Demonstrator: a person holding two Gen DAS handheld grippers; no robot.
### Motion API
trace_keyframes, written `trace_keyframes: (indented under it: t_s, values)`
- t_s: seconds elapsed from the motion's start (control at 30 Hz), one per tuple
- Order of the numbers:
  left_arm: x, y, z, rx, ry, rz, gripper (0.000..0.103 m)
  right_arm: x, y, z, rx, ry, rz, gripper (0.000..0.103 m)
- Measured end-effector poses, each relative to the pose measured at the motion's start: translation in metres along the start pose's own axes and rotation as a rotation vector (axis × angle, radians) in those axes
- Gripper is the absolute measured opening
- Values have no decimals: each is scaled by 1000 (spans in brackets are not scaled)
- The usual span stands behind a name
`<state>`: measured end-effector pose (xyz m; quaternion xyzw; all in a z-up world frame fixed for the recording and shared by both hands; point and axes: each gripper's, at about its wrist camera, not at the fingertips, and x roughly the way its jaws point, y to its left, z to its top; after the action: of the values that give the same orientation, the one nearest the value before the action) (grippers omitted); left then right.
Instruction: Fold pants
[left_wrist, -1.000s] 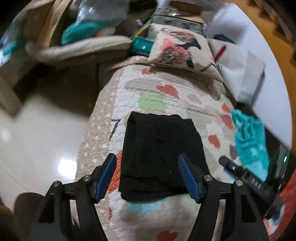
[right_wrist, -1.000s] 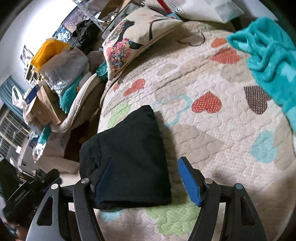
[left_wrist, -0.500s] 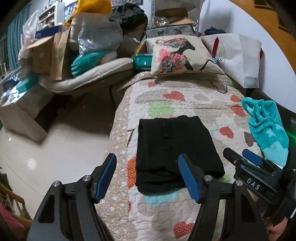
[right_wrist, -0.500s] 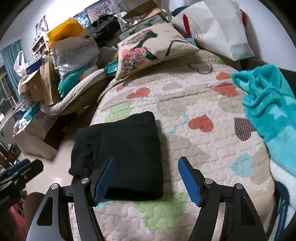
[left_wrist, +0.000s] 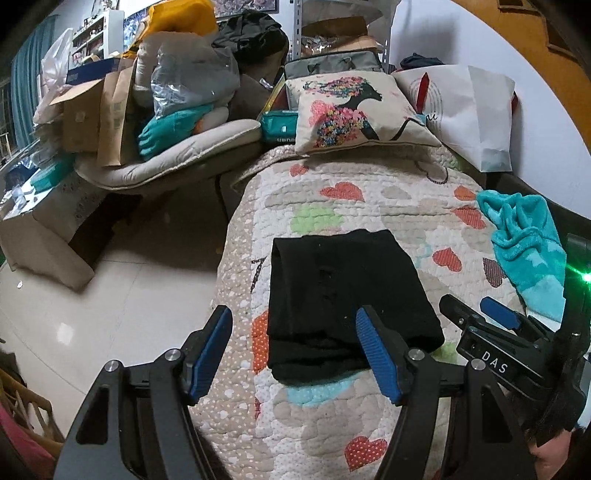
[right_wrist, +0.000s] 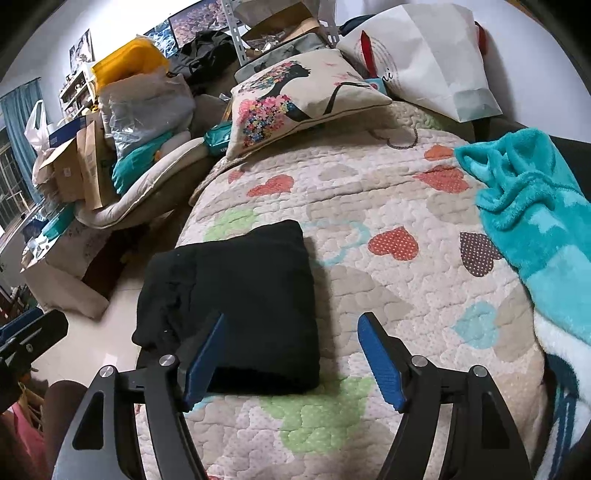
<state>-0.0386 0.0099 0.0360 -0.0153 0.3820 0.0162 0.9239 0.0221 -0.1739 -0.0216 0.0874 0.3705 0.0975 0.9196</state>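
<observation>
The black pants (left_wrist: 340, 295) lie folded into a compact rectangle on the heart-patterned quilt (left_wrist: 369, 206), near its left edge; they also show in the right wrist view (right_wrist: 240, 299). My left gripper (left_wrist: 295, 354) is open and empty, held above and short of the pants' near edge. My right gripper (right_wrist: 291, 358) is open and empty, above the quilt at the pants' near right corner. The right gripper also shows at the right of the left wrist view (left_wrist: 491, 332).
A teal fleece blanket (right_wrist: 532, 218) lies on the quilt's right side. A printed cushion (left_wrist: 354, 110) and a white paper bag (left_wrist: 469, 107) sit at the far end. Boxes and bags (left_wrist: 110, 107) pile up left of the bed, beside a tiled floor (left_wrist: 110, 295).
Both grippers have drawn back and risen from the folded pants, so more of the room shows. The pants have not moved.
</observation>
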Motion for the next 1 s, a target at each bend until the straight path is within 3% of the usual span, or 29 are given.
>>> trace_keyframes:
  t_s: [0.53,0.73,0.83,1.0]
  values:
    - [53,20,-9,-89,138,-75,69,24,0,-4,13,61,-12,79]
    - [72,55,8,-268,152,-249,70,25,-4,26,51,83,20,80]
    - [91,67,17,-349,183,-318,71,37,-8,53,77,130,87,93]
    - [121,62,25,-318,194,-365,72,82,-18,72,70,200,75,93]
